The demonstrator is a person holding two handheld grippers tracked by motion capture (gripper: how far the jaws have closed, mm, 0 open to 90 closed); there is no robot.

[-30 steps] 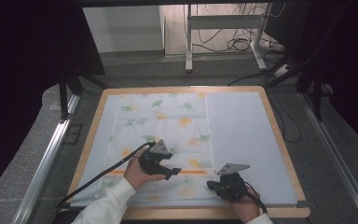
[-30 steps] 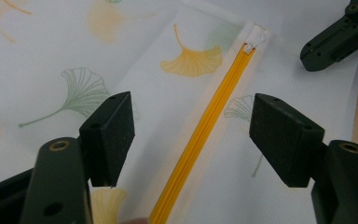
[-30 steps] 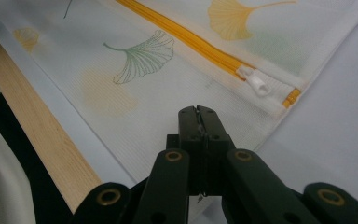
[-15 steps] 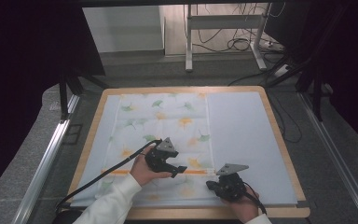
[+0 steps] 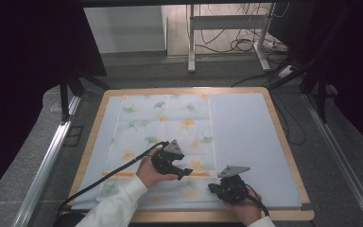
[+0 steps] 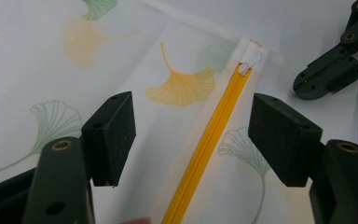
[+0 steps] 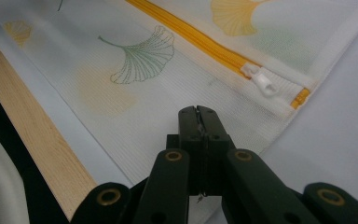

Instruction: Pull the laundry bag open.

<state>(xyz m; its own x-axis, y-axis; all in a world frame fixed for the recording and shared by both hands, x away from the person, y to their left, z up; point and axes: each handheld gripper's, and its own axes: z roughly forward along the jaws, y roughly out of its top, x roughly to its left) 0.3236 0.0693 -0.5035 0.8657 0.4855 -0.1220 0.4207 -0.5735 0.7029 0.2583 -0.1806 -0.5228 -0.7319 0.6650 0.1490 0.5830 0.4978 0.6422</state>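
I see the white mesh bag (image 5: pixel 165 142) with the ginkgo-leaf print lying flat on the pale mat (image 5: pixel 250 142) that covers the wooden board (image 5: pixel 283 137). Its yellow zipper (image 6: pixel 209 140) runs across the near part of the bag, side to side in the high view, and the white slider (image 7: pixel 265 84) sits at the end toward my right hand. My left gripper (image 6: pixel 191 135) hovers with its jaws apart, straddling the zipper line without touching it. My right gripper (image 7: pixel 198 116) has its jaws pressed together, the tips resting on the bag's edge just short of the slider.
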